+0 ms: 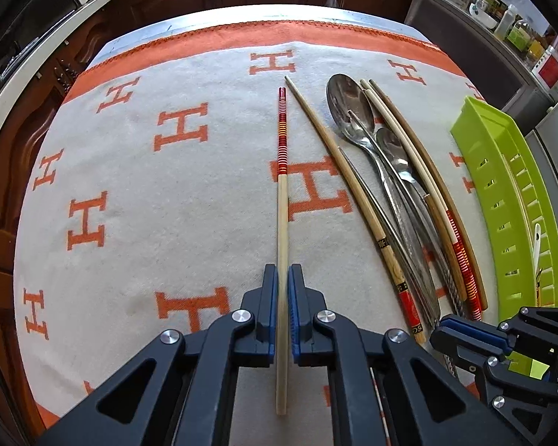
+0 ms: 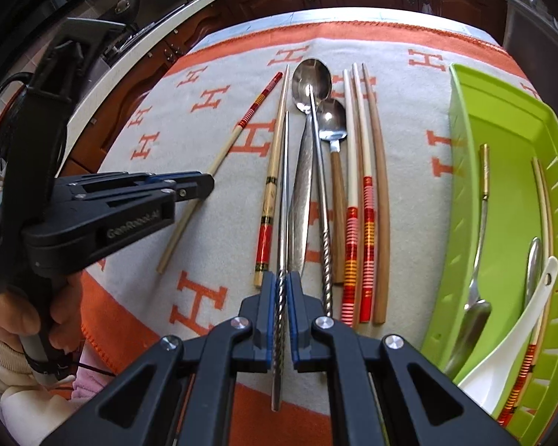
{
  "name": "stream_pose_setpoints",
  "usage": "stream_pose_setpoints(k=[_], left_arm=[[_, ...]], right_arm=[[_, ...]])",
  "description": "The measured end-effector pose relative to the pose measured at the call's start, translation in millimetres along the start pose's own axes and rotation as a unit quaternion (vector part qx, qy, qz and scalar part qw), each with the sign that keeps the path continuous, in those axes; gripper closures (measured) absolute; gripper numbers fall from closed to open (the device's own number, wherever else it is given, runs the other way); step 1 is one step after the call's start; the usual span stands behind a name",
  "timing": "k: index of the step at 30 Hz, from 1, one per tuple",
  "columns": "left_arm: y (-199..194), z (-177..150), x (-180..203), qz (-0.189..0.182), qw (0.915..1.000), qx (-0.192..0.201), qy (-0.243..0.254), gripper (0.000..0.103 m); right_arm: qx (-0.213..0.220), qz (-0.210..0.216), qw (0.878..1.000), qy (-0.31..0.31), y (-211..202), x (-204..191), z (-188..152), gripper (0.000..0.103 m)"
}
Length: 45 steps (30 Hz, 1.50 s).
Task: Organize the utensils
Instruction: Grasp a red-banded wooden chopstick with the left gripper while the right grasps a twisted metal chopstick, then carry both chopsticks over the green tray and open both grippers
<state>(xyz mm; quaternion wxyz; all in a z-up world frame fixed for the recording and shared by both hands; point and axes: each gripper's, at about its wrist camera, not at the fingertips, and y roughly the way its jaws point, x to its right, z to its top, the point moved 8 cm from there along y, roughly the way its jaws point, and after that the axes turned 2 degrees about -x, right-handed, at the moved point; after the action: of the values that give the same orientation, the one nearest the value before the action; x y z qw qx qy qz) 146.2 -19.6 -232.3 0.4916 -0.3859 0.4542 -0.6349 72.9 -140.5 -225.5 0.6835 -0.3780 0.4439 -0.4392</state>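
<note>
Two claws are working over the bench at this moment. The left claw (image 1: 282,275) is pinching a pale wooden chopstick with red and yellow bands at its far end (image 1: 282,193); its blue pads are pressing on the plain part of the stick, which is lying straight on the cream blanket with orange letter H pattern (image 1: 137,200). The right claw (image 2: 282,282) is pressed together on a thin metal chopstick with a twisted handle (image 2: 284,193), and the stick is running between the jaws and pointing away from the camera.

Just beside this metal stick, a second twisted metal chopstick (image 2: 321,200), a large steel spoon (image 2: 310,78), a smaller steel spoon with a wooden handle (image 2: 333,122) and several wooden chopsticks are lying in a row. At the right side, a lime green plastic tray with slotted walls (image 2: 502,130) is resting on the blanket, and it is holding a white ceramic spoon (image 2: 517,327), metal utensils and some chopsticks. A hand (image 2: 26,319) in a pale sleeve is gripping the left tool's handle.
</note>
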Motion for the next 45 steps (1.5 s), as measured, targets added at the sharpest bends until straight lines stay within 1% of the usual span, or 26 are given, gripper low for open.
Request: stream_pose_setpoints(k=[3, 8, 12, 16, 17, 20, 25, 29, 30, 32, 34, 38, 40, 41, 42, 43, 45], left_arm=[[-1, -4, -5, -0.002, 1.0, -0.002, -0.002, 0.099], [-1, -5, -6, -0.005, 1.0, -0.002, -0.004, 0.099], [-2, -6, -6, 0.0, 1.0, 0.001, 0.002, 0.099], [-2, -6, -5, 0.001, 1.0, 0.003, 0.007, 0.099], [-2, -6, -5, 0.001, 1.0, 0.003, 0.007, 0.099], [-2, -5, -6, -0.001, 1.0, 0.004, 0.006, 0.098], [-1, -5, -5, 0.0, 1.0, 0.005, 0.005, 0.098], [-1, -4, -6, 0.0, 1.0, 0.006, 0.005, 0.097], [-1, -4, -6, -0.001, 1.0, 0.007, 0.004, 0.097], [-1, -4, -6, -0.002, 1.0, 0.008, 0.003, 0.097], [-1, -4, -6, -0.002, 1.0, 0.009, 0.003, 0.097], [-1, -4, -5, 0.001, 0.9999, 0.014, 0.008, 0.097], [-2, -5, -5, 0.0, 0.9998, 0.016, 0.008, 0.097], [-2, -5, -5, -0.001, 0.9998, 0.017, 0.008, 0.097], [-2, -5, -5, -0.003, 0.9998, 0.018, 0.005, 0.097], [-2, -6, -6, -0.006, 0.9998, 0.02, 0.001, 0.099], [-3, -7, -9, -0.018, 0.9995, 0.024, -0.014, 0.1]], right_arm=[[-0.003, 0.001, 1.0, -0.002, 2, -2, -2, 0.096], [-0.003, -0.013, 1.0, -0.014, 4, -6, 4, 0.096], [0.0, -0.043, 0.998, -0.044, 7, -14, 7, 0.096], [0.004, -0.08, 0.993, -0.084, 9, -23, 2, 0.095], [0.002, -0.083, 0.993, -0.089, 8, -24, 0, 0.095], [-0.003, -0.077, 0.993, -0.084, 5, -23, -6, 0.095], [-0.008, -0.058, 0.997, -0.053, 2, -15, -9, 0.095], [-0.007, -0.06, 0.997, -0.05, 2, -16, -10, 0.094], [-0.007, -0.062, 0.997, -0.053, 3, -17, -10, 0.093], [-0.004, -0.062, 0.996, -0.059, 3, -21, -10, 0.085], [-0.001, -0.065, 0.996, -0.066, 4, -24, -9, 0.08], [0.011, -0.084, 0.993, -0.08, 6, -28, -8, 0.079], [0.014, -0.091, 0.992, -0.086, 7, -29, -8, 0.079], [0.016, -0.098, 0.991, -0.09, 7, -28, -8, 0.083], [0.02, -0.107, 0.99, -0.093, 6, -27, -8, 0.094], [0.02, -0.105, 0.99, -0.09, 6, -26, -7, 0.096], [0.017, -0.086, 0.994, -0.065, 4, -21, -7, 0.097]])
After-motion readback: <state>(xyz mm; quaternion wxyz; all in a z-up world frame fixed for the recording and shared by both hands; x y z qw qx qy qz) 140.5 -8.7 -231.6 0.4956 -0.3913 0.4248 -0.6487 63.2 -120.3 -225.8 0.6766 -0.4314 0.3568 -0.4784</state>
